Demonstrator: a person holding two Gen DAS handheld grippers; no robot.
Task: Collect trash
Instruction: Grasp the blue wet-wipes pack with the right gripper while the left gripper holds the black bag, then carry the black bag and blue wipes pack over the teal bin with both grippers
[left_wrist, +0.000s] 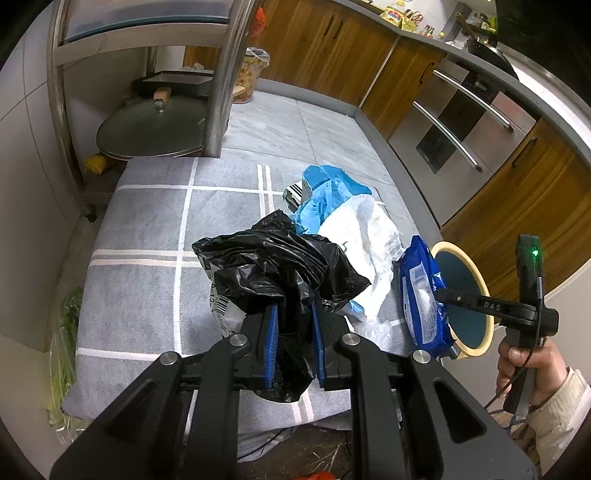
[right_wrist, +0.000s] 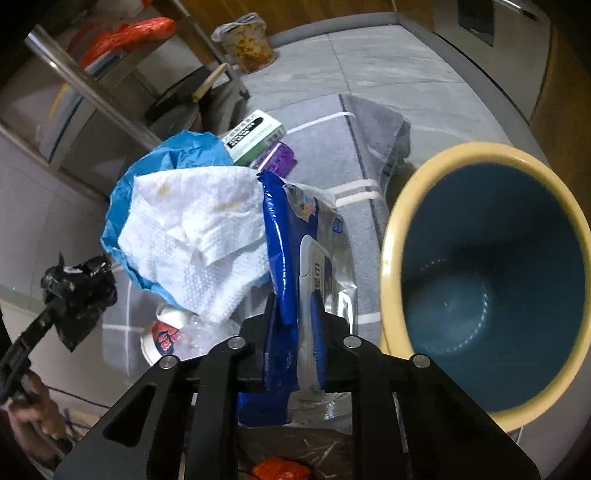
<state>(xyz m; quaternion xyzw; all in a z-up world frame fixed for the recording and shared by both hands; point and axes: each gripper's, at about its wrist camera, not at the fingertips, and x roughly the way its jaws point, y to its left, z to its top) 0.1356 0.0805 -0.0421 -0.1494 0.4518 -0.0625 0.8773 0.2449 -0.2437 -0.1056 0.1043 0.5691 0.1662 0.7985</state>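
My left gripper is shut on a crumpled black plastic bag and holds it above the grey mat; it also shows in the right wrist view. My right gripper is shut on a blue wet-wipes packet, seen in the left wrist view beside the bin. The trash bin, cream rim and blue inside, stands right of the packet and looks empty. A stained white paper towel, a blue plastic bag, a small carton and a purple item lie on the mat.
A white cup and clear plastic lie near the mat's front. A steel rack with a pan lid stands at the far left. A lined bucket stands by the wooden cabinets. An oven is at the right.
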